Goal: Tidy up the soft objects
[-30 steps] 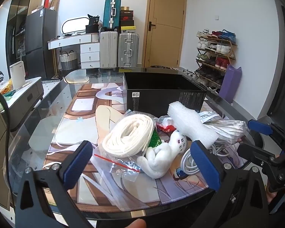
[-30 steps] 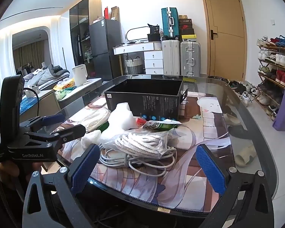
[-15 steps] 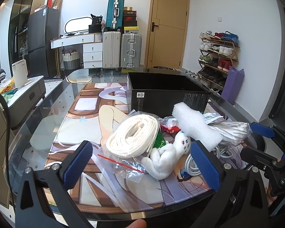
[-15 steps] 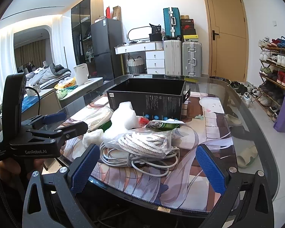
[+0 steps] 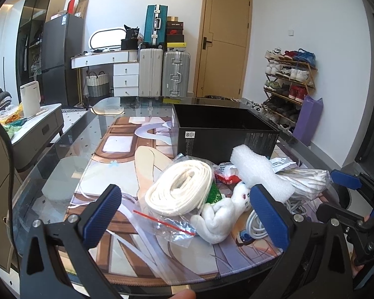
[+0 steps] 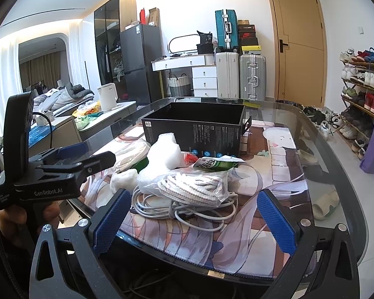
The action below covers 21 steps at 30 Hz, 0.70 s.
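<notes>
Both grippers hang at the near edge of the glass-topped table with the printed mat (image 5: 62,174), fingers spread wide and holding nothing. The left gripper (image 5: 184,214) faces the heap of soft things head-on: the bagged coil of thick white rope (image 5: 179,189) lies at about 12 o'clock from its fingertips, just beyond them, its long axis slanting from 7 to 1 o'clock towards the open black cardboard box (image 5: 224,137) behind. The small white plush toy (image 5: 219,216) lies at 1 o'clock, close by the right-hand finger, its body stretched from 7 to 1 o'clock too.

The right gripper (image 6: 192,214) has the clear bag of woven white cord (image 6: 194,186) at 12 o'clock, atop a tangle of grey-white cable (image 6: 177,209), long axis running 9 to 3. The white foam roll (image 6: 162,157) sits between bag and box.

I judge the left nearer the rope, the right nearer the cord bag.
</notes>
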Each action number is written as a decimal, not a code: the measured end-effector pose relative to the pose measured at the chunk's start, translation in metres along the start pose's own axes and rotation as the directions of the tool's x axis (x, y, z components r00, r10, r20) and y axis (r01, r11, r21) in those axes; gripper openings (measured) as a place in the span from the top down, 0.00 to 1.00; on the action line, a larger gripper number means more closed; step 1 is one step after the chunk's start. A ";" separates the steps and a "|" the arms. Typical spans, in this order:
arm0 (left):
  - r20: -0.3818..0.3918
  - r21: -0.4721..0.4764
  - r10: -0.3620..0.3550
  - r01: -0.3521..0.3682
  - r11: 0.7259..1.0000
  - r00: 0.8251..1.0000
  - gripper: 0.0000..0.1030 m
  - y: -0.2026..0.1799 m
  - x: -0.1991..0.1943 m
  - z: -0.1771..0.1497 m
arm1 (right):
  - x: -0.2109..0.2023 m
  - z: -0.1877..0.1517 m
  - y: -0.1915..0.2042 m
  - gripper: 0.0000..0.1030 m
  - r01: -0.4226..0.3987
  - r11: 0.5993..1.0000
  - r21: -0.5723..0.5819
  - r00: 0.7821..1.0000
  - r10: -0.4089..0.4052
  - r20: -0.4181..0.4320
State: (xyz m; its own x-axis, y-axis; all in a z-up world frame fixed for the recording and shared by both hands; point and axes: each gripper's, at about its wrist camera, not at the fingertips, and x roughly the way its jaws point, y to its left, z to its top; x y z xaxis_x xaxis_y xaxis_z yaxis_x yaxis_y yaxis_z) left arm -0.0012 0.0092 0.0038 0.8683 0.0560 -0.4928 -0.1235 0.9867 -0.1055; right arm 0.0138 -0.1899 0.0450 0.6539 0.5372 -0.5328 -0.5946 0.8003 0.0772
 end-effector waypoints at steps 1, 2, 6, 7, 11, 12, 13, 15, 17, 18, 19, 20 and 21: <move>0.002 0.002 0.004 -0.004 1.000 1.000 0.00 0.000 0.000 0.000 | 0.000 0.000 0.000 0.00 0.000 1.000 0.001 1.000 0.000 0.001; 0.001 0.002 0.003 -0.003 1.000 1.000 0.00 0.000 0.000 0.000 | 0.000 0.000 0.000 0.00 0.001 1.000 0.001 1.000 -0.001 0.001; 0.002 0.002 -0.022 0.022 1.000 1.000 0.00 0.000 0.000 -0.002 | 0.001 0.000 0.000 0.00 0.003 1.000 0.002 1.000 -0.003 0.000; 0.005 0.008 -0.020 0.020 1.000 1.000 0.00 -0.001 0.000 -0.002 | 0.002 0.000 0.001 0.00 0.005 1.000 0.004 1.000 -0.005 -0.001; 0.008 0.027 -0.013 0.013 1.000 1.000 0.00 -0.004 -0.001 -0.004 | 0.001 0.000 -0.001 0.00 0.013 1.000 0.009 1.000 -0.013 -0.001; 0.010 0.025 -0.017 0.017 1.000 1.000 0.00 -0.004 -0.002 -0.004 | 0.001 0.000 -0.001 0.00 0.019 1.000 0.009 1.000 -0.019 0.001; 0.011 0.025 -0.018 0.018 1.000 1.000 0.00 -0.003 -0.002 -0.003 | 0.001 0.001 -0.001 0.00 0.026 1.000 0.008 1.000 -0.026 0.003; 0.009 0.025 -0.016 0.016 1.000 1.000 0.00 -0.003 -0.002 -0.003 | 0.001 0.001 -0.002 0.00 0.036 0.999 0.006 0.999 -0.036 0.004; 0.006 0.021 -0.016 0.016 1.000 1.000 0.00 -0.003 -0.002 -0.003 | 0.002 0.001 -0.002 0.00 0.039 0.999 0.004 0.999 -0.039 0.006; 0.003 0.020 -0.016 0.016 1.000 1.000 0.00 -0.003 -0.002 -0.003 | 0.002 0.001 -0.001 0.00 0.039 0.999 0.001 0.999 -0.039 0.005; 0.002 0.020 -0.016 0.016 1.000 1.000 0.00 -0.002 -0.002 -0.003 | 0.003 0.001 -0.001 0.00 0.039 0.999 -0.002 0.999 -0.039 0.003; 0.000 0.021 -0.015 0.015 1.000 1.000 0.00 -0.002 -0.001 -0.002 | 0.003 0.001 -0.001 0.00 0.041 0.999 -0.004 0.999 -0.041 0.002; -0.001 0.021 -0.015 0.015 1.000 1.000 0.00 -0.003 -0.001 -0.002 | 0.003 0.001 -0.001 0.00 0.044 0.999 -0.007 0.999 -0.044 0.000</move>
State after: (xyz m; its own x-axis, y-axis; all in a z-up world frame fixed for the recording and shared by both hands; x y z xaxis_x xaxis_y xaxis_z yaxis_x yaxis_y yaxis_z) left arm -0.0031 0.0061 0.0027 0.8696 0.0412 -0.4920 -0.1005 0.9904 -0.0947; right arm 0.0172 -0.1883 0.0443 0.6795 0.5016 -0.5355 -0.5686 0.8212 0.0478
